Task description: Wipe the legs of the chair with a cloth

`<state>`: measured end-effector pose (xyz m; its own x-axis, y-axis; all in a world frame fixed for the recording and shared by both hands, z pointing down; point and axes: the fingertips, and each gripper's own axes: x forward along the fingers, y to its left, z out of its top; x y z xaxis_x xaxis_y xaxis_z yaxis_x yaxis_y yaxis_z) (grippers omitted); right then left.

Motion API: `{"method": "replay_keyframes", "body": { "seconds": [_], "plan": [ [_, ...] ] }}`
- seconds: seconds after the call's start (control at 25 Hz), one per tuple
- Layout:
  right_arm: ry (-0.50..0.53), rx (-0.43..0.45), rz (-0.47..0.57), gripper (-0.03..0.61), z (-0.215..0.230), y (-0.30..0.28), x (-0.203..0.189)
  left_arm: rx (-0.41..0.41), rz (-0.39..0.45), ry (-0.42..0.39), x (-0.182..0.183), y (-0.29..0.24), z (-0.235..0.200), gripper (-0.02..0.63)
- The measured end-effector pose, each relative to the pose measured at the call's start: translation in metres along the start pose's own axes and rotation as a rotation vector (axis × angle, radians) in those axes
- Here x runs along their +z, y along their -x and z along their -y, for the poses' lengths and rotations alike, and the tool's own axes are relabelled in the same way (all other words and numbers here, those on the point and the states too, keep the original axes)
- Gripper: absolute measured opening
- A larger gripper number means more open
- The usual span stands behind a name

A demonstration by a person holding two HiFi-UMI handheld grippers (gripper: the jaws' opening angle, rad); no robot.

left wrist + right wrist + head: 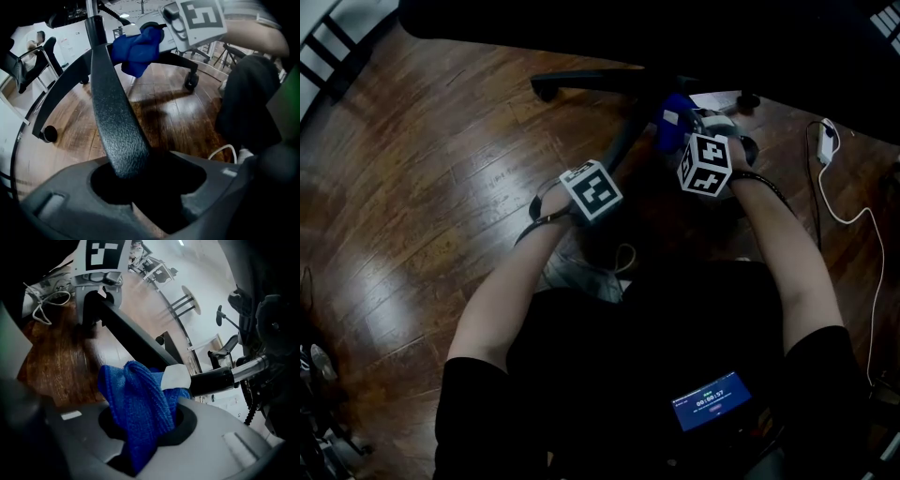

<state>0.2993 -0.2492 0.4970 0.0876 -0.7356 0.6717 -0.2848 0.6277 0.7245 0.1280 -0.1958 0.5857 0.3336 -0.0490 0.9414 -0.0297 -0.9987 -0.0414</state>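
So from where I'm standing: the left gripper [136,183] is clamped around one black chair leg [115,112], the textured spoke running right down between its jaws. The right gripper [140,427] has its jaws closed on a bunched-up blue cloth [136,404]. The cloth sits up at the far end of that same leg, near the chair's centre column. It looks like it's resting against the leg, but I can't tell how hard it's pressing.

What I'd worry about:

- The chair is on casters [48,134] on a slick wood floor [441,187]. If the left clamp slips on that tapered leg, the whole base could swivel or roll away mid-wipe.
- The cloth is pinched as a wad, with a lot of it hanging loose. Drag it along the rough plastic and it might snag and get pulled out of the jaws.
- Both grippers are on one leg. A stroke toward the left gripper runs out of room fast, and the two could knock together.
- A wad like that probably only touches the top face, so the sides and underside could get missed.
- There's a white cable [844,211] on the floor off to the right, well apart for now — but a rolling caster could catch it.
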Motion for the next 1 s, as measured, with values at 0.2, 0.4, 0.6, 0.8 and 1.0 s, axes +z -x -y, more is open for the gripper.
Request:
{"method": "replay_keyframes", "body": {
  "seconds": [0.2,0.4,0.6,0.8,1.0],
  "plan": [
    [0.003,0.072,-0.002,0.084,-0.041,0.027,-0.027,0.038,-0.021,-0.005,-0.005,0.000,-0.008,0.207],
    [-0.024,0.225,-0.054,0.084,-0.111,0.075,-0.075,0.045,-0.019,-0.016,-0.005,-0.002,-0.007,0.207],
    [-0.073,0.295,-0.099,0.084,-0.136,0.096,-0.095,0.045,-0.038,-0.004,-0.009,-0.001,-0.007,0.207],
    [-0.073,0.248,-0.100,0.084,-0.121,0.083,-0.085,0.034,-0.032,0.006,-0.009,0.000,-0.005,0.207],
    [-0.069,0.150,-0.058,0.084,-0.073,0.049,-0.051,-0.012,-0.018,0.027,-0.008,0.000,0.001,0.207]
  ]
}}
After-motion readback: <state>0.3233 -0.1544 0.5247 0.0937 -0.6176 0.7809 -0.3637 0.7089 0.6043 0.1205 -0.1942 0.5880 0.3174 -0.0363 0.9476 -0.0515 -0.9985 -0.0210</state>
